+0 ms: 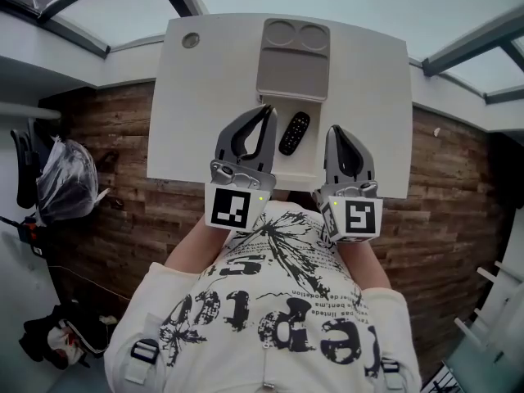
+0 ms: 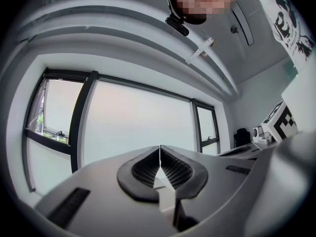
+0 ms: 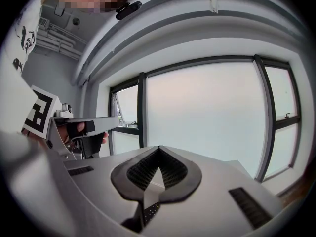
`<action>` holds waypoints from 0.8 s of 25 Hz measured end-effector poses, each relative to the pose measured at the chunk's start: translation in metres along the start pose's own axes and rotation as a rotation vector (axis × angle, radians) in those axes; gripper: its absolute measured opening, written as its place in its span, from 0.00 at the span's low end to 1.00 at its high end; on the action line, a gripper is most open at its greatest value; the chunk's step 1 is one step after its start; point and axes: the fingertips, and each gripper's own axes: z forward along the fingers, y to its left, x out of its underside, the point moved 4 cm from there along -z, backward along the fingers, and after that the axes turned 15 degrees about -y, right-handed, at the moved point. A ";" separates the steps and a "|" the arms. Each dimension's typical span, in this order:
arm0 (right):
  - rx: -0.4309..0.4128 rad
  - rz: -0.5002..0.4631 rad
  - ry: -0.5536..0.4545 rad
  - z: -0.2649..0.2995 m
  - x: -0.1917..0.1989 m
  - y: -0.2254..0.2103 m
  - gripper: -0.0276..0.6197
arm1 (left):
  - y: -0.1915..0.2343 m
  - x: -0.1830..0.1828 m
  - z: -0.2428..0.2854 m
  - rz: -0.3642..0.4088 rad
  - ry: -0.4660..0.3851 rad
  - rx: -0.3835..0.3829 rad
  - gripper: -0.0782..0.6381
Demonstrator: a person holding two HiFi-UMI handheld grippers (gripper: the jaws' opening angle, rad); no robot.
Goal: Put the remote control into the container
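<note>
The black remote control [image 1: 294,133] lies on the white table [image 1: 205,97], just this side of the grey container [image 1: 293,72], a tray with two round wells at its far end. My left gripper [image 1: 266,110] hangs left of the remote, shut and empty. My right gripper [image 1: 335,129] hangs right of it, also shut and empty. Both are held above the table's near edge. In the left gripper view the left gripper [image 2: 159,147] points level at a window, tips together. The right gripper [image 3: 158,148] does the same in the right gripper view. Neither gripper view shows the remote.
A round cable hole [image 1: 191,40] sits in the table's far left corner. Wooden floor [image 1: 106,187] surrounds the table, with a grey bag [image 1: 65,178] at the left. Large windows [image 2: 133,122] fill both gripper views.
</note>
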 end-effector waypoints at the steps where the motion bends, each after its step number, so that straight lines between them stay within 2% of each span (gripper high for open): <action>1: -0.004 -0.003 -0.007 0.000 -0.001 0.000 0.05 | 0.000 -0.001 0.000 -0.003 -0.008 0.000 0.12; 8: -0.011 0.013 0.001 -0.001 -0.001 -0.001 0.05 | -0.003 -0.003 0.003 0.026 -0.019 -0.002 0.12; 12: 0.004 0.010 0.005 -0.002 0.000 -0.008 0.05 | -0.007 -0.002 0.007 0.110 0.001 -0.009 0.12; 14: 0.011 0.010 0.005 -0.002 0.000 -0.011 0.05 | -0.012 0.000 0.008 0.138 0.022 0.013 0.12; 20: 0.004 0.015 0.006 0.001 0.001 -0.010 0.05 | -0.020 -0.002 0.008 0.157 0.037 0.065 0.12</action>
